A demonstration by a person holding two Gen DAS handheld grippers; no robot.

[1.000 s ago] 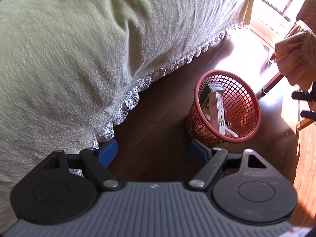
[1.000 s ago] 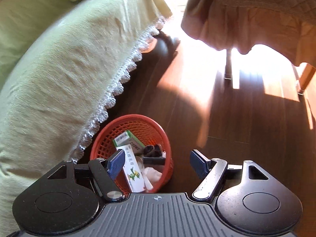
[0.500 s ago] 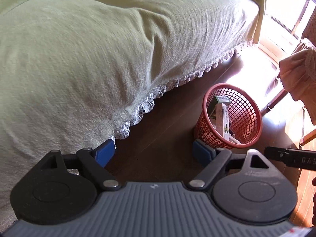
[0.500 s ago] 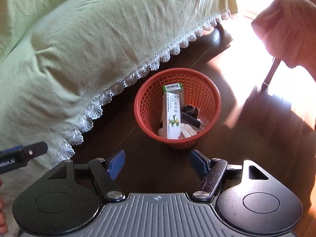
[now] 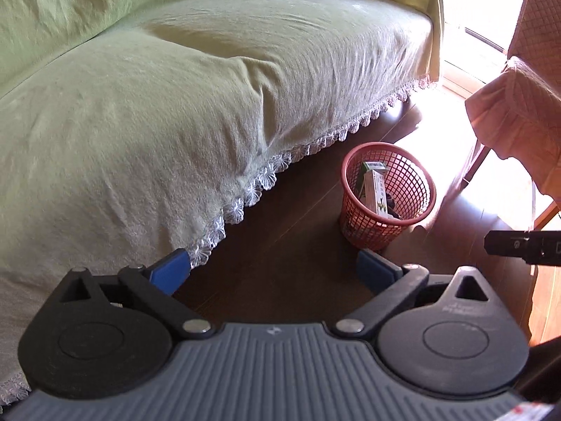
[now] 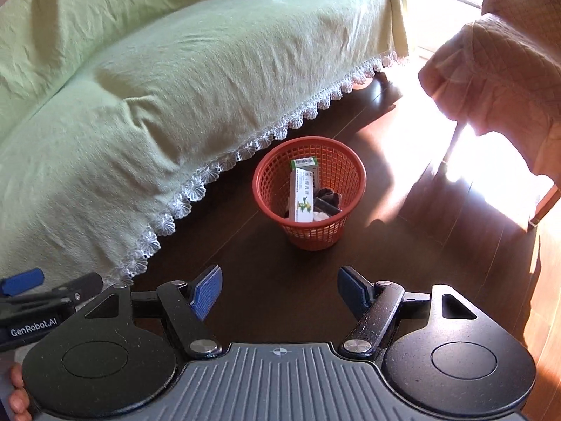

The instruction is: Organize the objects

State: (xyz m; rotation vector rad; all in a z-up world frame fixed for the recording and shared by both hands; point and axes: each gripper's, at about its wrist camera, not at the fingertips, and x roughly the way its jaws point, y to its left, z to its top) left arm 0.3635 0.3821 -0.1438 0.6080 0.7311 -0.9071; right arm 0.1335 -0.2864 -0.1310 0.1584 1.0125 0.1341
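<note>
Since the boxes (image 6: 304, 189) already sit in the red basket (image 6: 308, 235) on the floor by the sofa (image 6: 175, 80), your left gripper (image 5: 273, 268) is opening w/ nothing between, right gripper (image 6: 278, 289) spread & empty.

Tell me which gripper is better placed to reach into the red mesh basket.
Probably the right gripper: the red mesh basket sits centred ahead of its open jaws. The left gripper, jaws opening and empty, has it off to one side.
</note>
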